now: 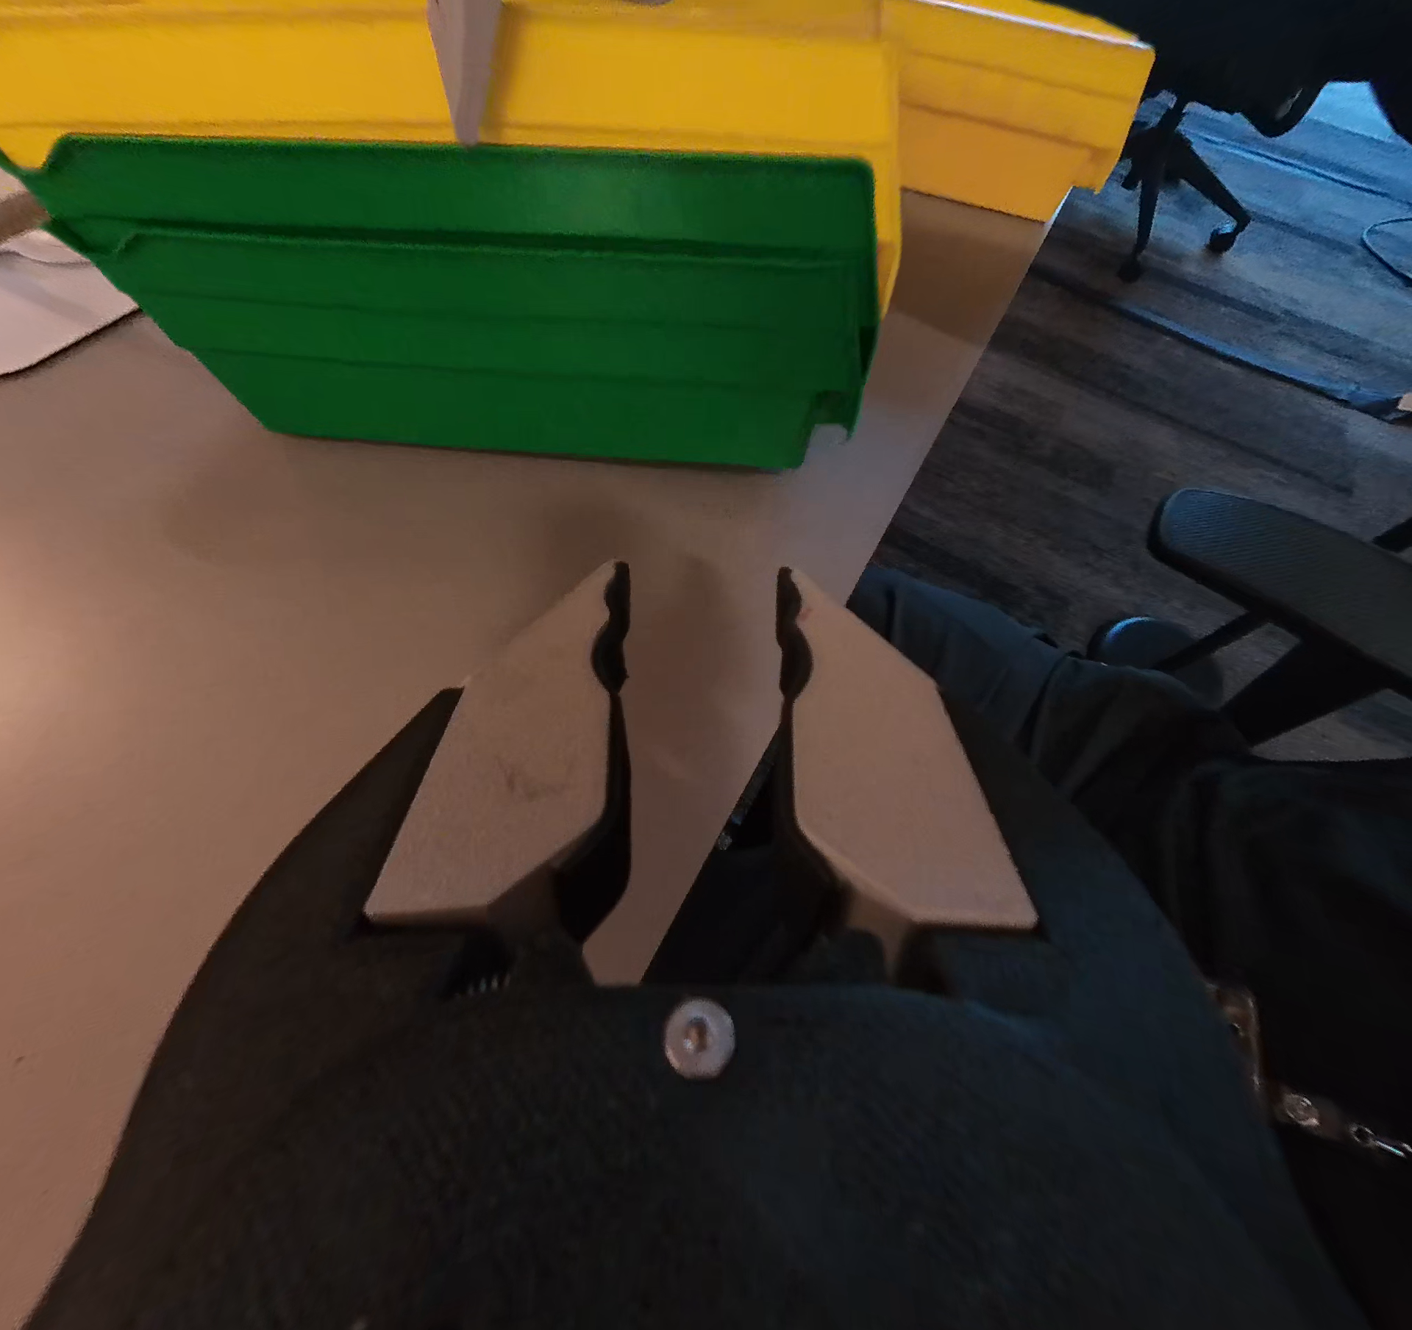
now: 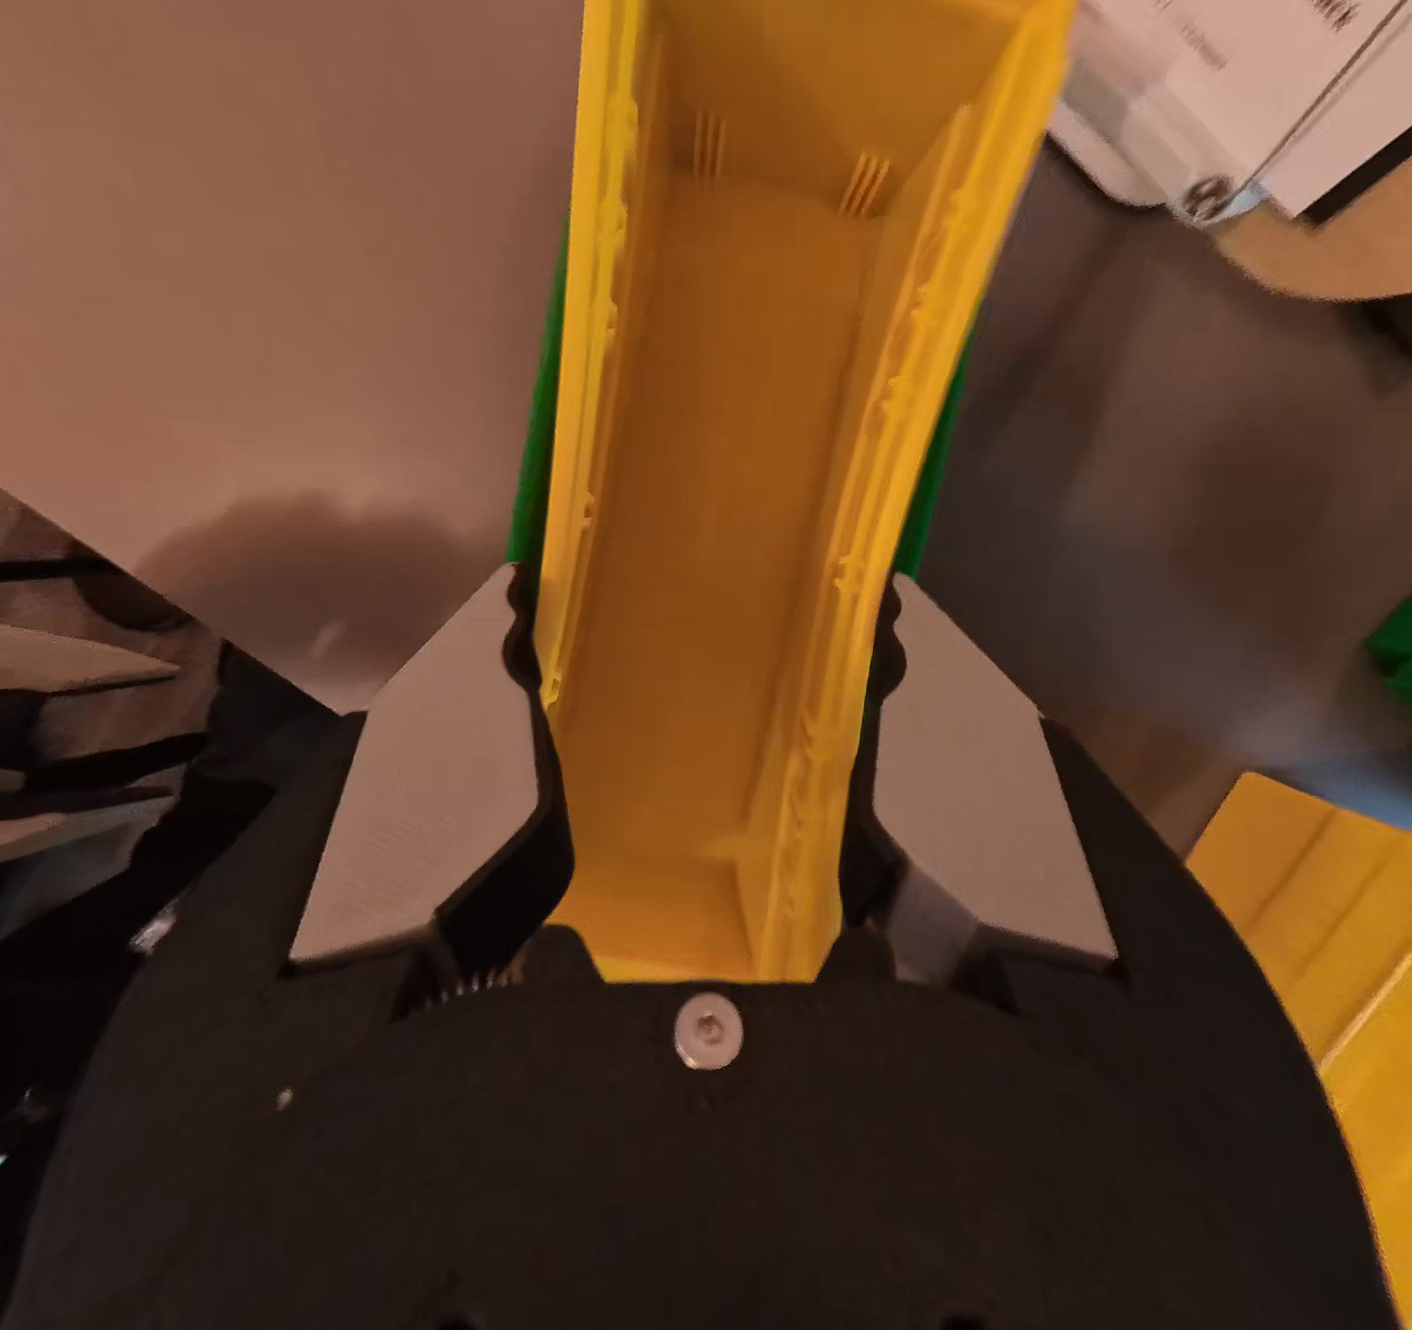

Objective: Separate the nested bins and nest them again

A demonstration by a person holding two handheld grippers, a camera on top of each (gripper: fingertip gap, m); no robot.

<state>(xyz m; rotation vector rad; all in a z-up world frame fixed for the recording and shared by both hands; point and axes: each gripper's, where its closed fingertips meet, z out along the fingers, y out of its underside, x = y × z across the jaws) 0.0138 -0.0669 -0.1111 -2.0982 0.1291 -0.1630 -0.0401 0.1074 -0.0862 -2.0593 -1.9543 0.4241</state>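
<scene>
My left gripper (image 1: pixel 701 625) sits in the lower middle of the left wrist view, its two fingers parted with only bare tabletop (image 1: pixel 229 606) showing between them; it holds nothing. Ahead of it, across the upper half of that frame, stands a green bin (image 1: pixel 489 300) on the tabletop, showing several stacked rims along its side, so it looks like more than one green bin nested together. Right behind it and rising above it is a yellow bin (image 1: pixel 688 71), and a second yellow bin (image 1: pixel 993 94) sits farther off toward the upper right, near the tabletop's edge. At the top centre, my right gripper (image 1: pixel 474 40) reaches down over the yellow bin, one grey finger hanging in front of its wall with the tip near the green rim.

In the right wrist view, my right gripper (image 2: pixel 707 652) is clamped across the narrow yellow bin (image 2: pixel 726 529), one finger pressed against each outer long wall, and I look straight down into its bare interior. Slivers of green (image 2: pixel 535 453) show along both outer sides of the yellow walls. Another yellow bin (image 2: pixel 1299 934) fills the lower right corner. A white printed card (image 2: pixel 1261 33) lies at the upper right.

Beyond the tabletop's right edge in the left wrist view are dark floor and black office chairs (image 1: pixel 1192 147).
</scene>
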